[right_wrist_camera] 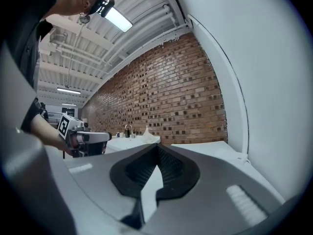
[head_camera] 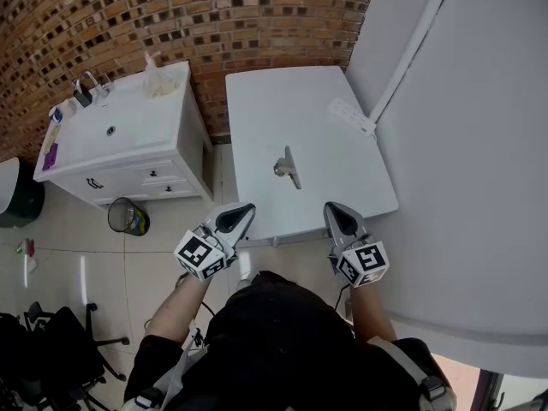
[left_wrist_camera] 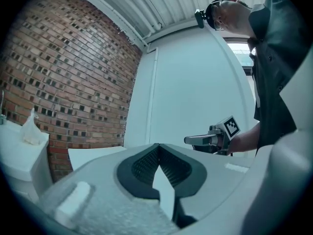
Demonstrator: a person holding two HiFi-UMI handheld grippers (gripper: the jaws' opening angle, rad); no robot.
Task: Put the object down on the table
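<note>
Looking down through the head view, I see the clip (head_camera: 288, 168) lying free on the white table (head_camera: 342, 101), about mid-frame. Neither claw is touching it. Its long axis runs nearly up and down the frame, with the top end leaning slightly left.

The left gripper (head_camera: 238, 217) and right gripper (head_camera: 342, 217) sit in the lower middle of the frame at the near table edge. The clip lies above and between them, and I can't say which one is nearer. Both point up-frame toward the table, the left angled a little right and the right a little left, so they converge roughly on the clip. Their marker cubes face back toward my operator's body.

Each gripper's own view shows its ribbed pads pressed together at the tips with nothing caught between them, so both claws are clenched and empty. Each view also looks level across the tabletop, with the other gripper alongside.

With the clip resting on the table and clear of both claws, I judge the put-down finished. Any fresh reach would go straight up-frame, along the clip's length.
</note>
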